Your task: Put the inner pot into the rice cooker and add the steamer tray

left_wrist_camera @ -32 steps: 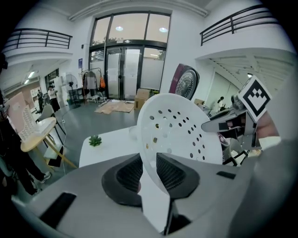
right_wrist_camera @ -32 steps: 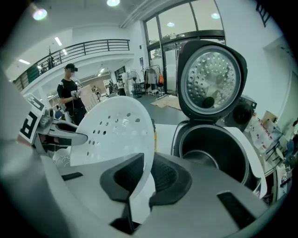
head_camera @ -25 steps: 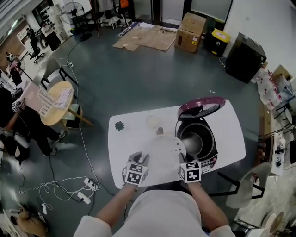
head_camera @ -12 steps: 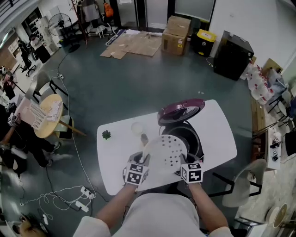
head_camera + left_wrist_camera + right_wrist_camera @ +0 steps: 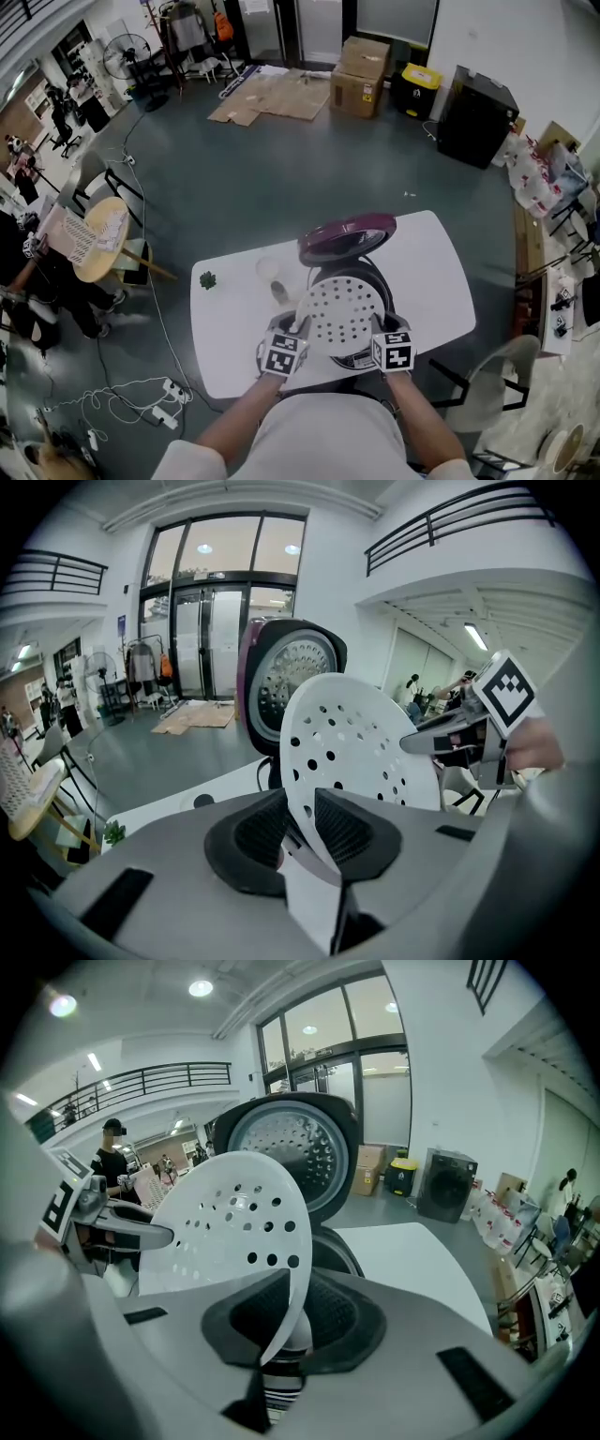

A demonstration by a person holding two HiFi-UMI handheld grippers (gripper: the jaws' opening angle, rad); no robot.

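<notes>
No word, brand or number can be read anywhere; the only signs are black-and-white square markers, one on the cube of the left gripper (image 5: 298, 328), one on the cube of the right gripper (image 5: 377, 326), and they carry patterns, not letters; the front panel of the rice cooker (image 5: 354, 360) bears print too small to make out; the cardboard boxes (image 5: 364, 67) show no legible label.
</notes>
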